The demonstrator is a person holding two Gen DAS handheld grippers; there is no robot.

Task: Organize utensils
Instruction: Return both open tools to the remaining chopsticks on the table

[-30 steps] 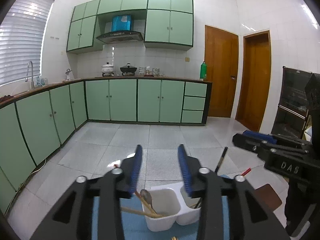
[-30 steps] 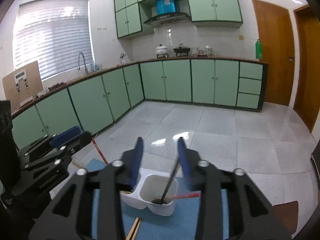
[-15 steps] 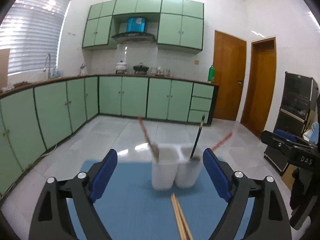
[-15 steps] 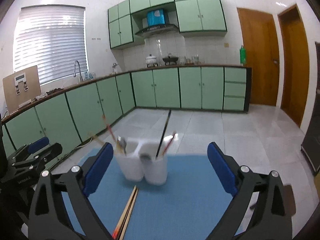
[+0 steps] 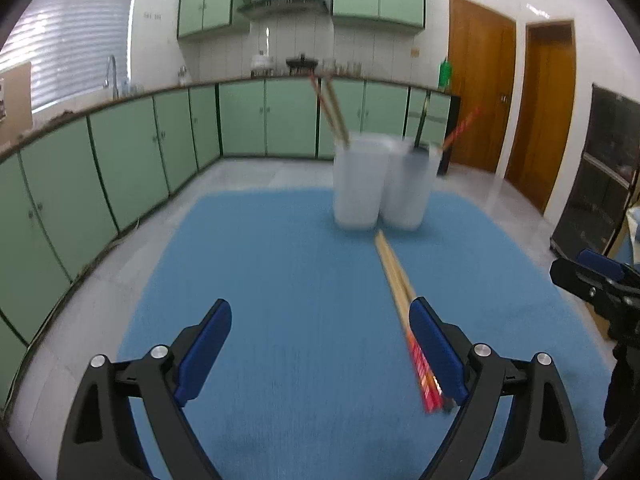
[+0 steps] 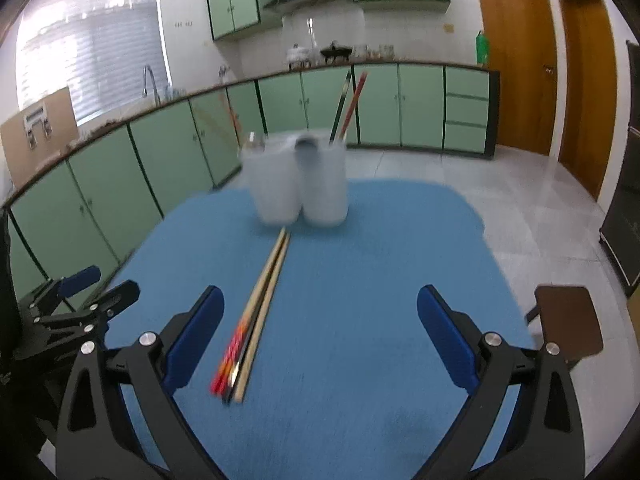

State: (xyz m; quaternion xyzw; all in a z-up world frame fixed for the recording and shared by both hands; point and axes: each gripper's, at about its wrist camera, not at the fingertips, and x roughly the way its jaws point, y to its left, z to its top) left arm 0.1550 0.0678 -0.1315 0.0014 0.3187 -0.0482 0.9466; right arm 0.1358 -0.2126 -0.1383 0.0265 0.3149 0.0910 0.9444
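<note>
A white two-compartment holder (image 5: 380, 184) (image 6: 298, 182) stands at the far side of the blue mat (image 5: 300, 300) (image 6: 360, 280), with chopsticks and a spoon sticking up from it. A bundle of chopsticks (image 5: 404, 312) (image 6: 256, 312) with red ends lies flat on the mat, in front of the holder. My left gripper (image 5: 320, 344) is open and empty, low over the mat, its right finger beside the bundle. My right gripper (image 6: 320, 336) is open and empty, the bundle just inside its left finger.
The mat covers a table; tiled floor and green kitchen cabinets (image 5: 248, 120) lie beyond. A brown stool (image 6: 568, 320) stands right of the table. The other gripper shows at the edge of each view: the right one (image 5: 600, 284), the left one (image 6: 72, 300).
Both grippers opened wide and pulled back and down from above the holder to low over the near mat. The holder now stands farther ahead and the lying chopsticks have come into view.
</note>
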